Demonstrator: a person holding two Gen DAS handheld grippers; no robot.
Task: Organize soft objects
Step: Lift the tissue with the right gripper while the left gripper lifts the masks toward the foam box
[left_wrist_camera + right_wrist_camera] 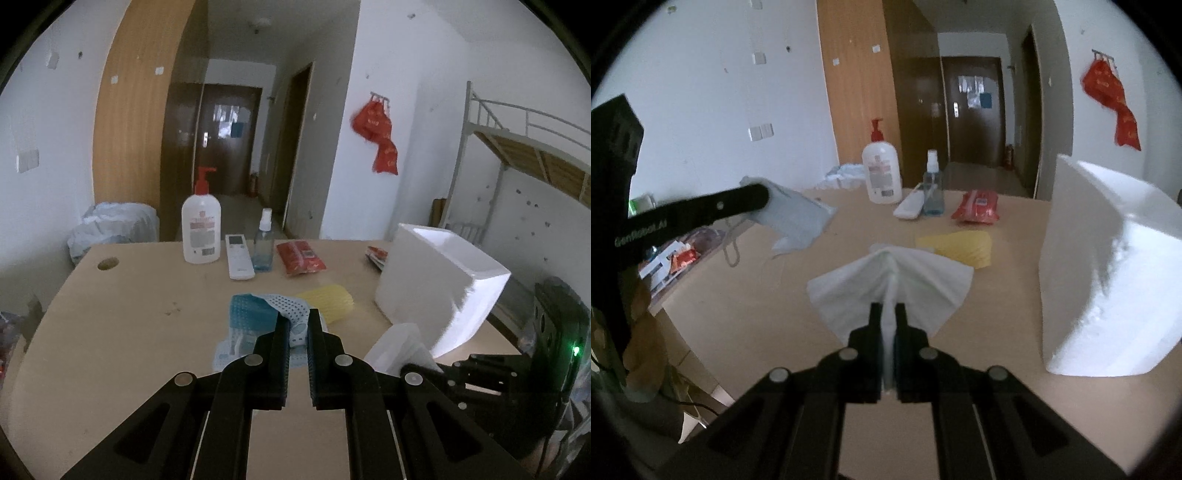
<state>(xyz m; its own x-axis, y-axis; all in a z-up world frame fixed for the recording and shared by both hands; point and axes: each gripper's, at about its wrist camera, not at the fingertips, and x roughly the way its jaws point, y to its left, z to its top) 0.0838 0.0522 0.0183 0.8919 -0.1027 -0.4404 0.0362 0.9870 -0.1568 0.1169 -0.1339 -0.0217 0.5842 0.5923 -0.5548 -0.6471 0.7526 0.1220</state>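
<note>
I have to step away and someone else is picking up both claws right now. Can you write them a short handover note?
Left claw: shut on a blue and white perforated cloth, lifted clear of the table.
Right claw: shut on a white tissue, which fans out ahead of the fingers, also off the table.
Still on the table: a yellow sponge-like pad, lying beside the white foam box.
Done: both soft pieces are picked up.
Left: neither held piece has been set down anywhere yet, and the yellow pad is untouched. The box looks like the likely destination, but that is a guess.
</note>
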